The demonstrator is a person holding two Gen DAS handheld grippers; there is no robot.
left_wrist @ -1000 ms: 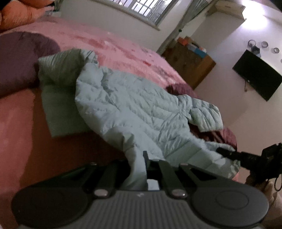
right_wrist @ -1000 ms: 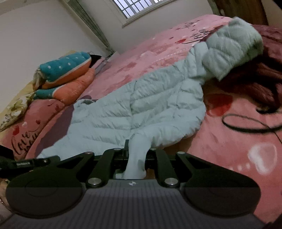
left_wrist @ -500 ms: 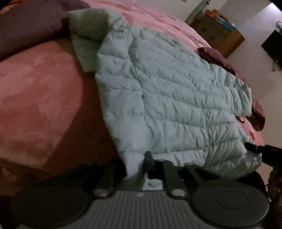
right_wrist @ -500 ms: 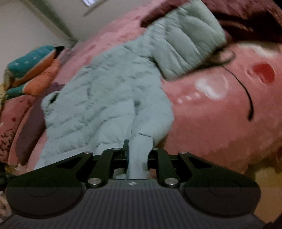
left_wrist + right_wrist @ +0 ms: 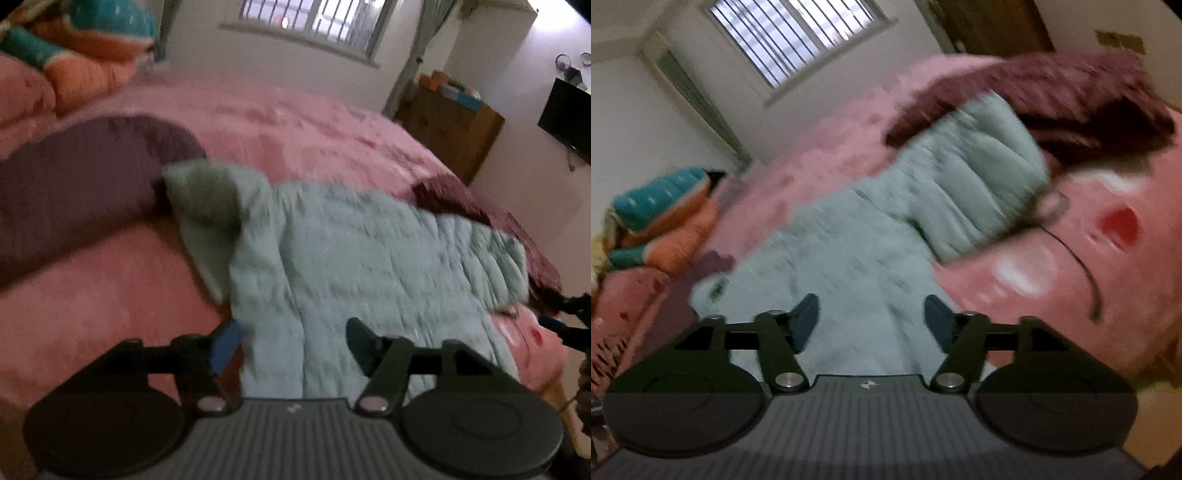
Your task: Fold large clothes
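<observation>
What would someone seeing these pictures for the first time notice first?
A pale green puffer jacket lies spread across the pink bed, filling the middle of both views. Low in each frame, the left hand-held gripper and right hand-held gripper hang open over its near edge. A dark maroon blanket is bunched beyond the jacket's sleeve.

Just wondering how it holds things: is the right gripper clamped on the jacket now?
No, the right gripper is wide open, the jacket lying loose between its fingers.
</observation>
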